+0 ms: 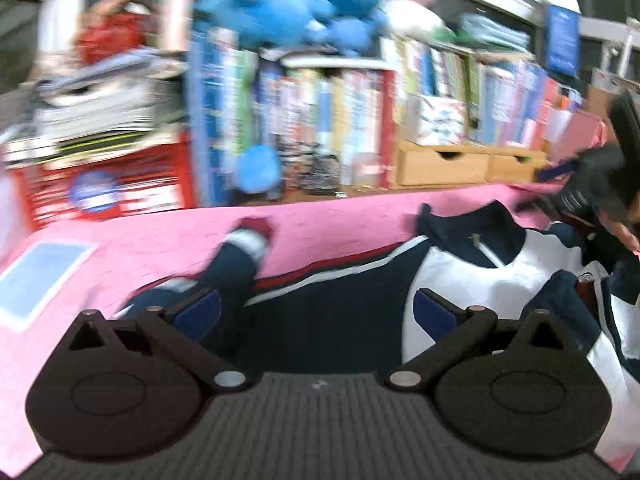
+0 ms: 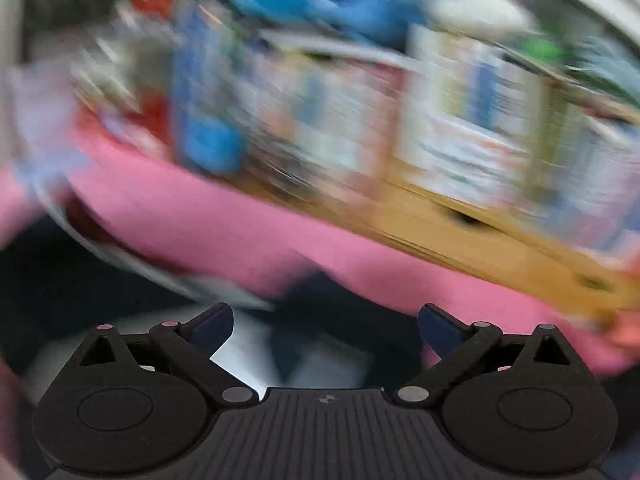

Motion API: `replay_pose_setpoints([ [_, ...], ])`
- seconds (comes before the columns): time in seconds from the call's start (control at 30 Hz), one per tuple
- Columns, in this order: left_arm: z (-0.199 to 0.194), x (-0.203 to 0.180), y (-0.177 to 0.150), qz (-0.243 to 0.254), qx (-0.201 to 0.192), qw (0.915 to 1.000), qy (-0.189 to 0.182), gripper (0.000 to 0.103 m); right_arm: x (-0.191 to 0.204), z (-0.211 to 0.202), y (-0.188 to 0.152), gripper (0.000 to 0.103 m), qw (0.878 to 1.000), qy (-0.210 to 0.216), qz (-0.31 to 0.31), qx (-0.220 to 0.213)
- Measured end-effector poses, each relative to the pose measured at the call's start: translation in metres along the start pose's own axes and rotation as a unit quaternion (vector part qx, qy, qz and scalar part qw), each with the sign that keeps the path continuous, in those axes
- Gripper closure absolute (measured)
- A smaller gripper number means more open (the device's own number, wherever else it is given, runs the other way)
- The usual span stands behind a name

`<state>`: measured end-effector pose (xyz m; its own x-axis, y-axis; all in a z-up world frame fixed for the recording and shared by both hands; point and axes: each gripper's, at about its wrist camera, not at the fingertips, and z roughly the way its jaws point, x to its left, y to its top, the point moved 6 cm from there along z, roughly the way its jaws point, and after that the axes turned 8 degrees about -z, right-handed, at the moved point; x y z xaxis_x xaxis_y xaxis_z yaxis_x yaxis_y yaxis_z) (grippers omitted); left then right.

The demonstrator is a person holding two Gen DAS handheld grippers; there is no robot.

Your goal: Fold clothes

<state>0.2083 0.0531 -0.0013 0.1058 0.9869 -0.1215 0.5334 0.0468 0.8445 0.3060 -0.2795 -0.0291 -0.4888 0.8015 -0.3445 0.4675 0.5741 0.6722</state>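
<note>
Navy, white and red zip-up track jacket lies spread on pink cloth-covered table surface, filling the near centre and right of the left wrist view. Collar with zipper points to the far side, right of centre. One sleeve runs left with a thin red and white stripe, bent so its red-and-white cuff sits on the pink cloth, left of centre.

Crowded bookshelf of upright colourful books lines the far edge of the table. Blue plush toy and a pink-and-white one sit on top of the books. Stack of flat magazines on a red crate is far left. Two light wooden drawer boxes stand at far right, just beside the table's edge. Pale blue rectangular patch lies on the cloth near left.

Left gripper hovers over the jacket's dark body, jaws spread wide, blue pads clear of fabric, nothing held.

Right gripper: jaws wide apart, nothing between the pads; dark and white jacket fabric sits below them. That view is heavily motion-blurred, so detail beyond that is unreadable. In the left wrist view a dark gripper body shows at far right edge, above the jacket.
</note>
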Motion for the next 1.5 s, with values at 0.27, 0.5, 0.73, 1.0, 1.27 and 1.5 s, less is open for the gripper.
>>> replay_pose_setpoints([
  [0.27,0.101,-0.009,0.019,0.077,0.024,0.9967,-0.009,0.0,-0.052,0.02,-0.086,0.0,0.998,0.024,0.047,0.035],
  [0.5,0.137,0.0,0.015,0.137,0.035,0.9899,-0.012,0.0,-0.025,0.053,-0.072,0.0,0.999,0.023,0.006,0.047],
  [0.73,0.155,0.017,-0.003,0.095,0.108,0.986,-0.084,0.0,-0.033,0.071,-0.075,0.0,0.995,0.072,0.07,0.026],
  [1.0,0.155,0.008,-0.008,0.091,0.094,0.9852,-0.111,0.022,-0.027,0.066,-0.076,0.028,0.993,0.075,0.096,-0.001],
  [1.27,0.138,-0.003,-0.011,0.034,0.076,0.995,-0.054,0.093,-0.012,0.04,-0.063,0.085,0.992,0.062,0.1,-0.035],
  [1.5,0.122,-0.023,0.012,0.052,0.012,0.9986,-0.006,0.099,-0.014,0.011,-0.024,0.089,0.99,0.027,0.1,-0.097],
])
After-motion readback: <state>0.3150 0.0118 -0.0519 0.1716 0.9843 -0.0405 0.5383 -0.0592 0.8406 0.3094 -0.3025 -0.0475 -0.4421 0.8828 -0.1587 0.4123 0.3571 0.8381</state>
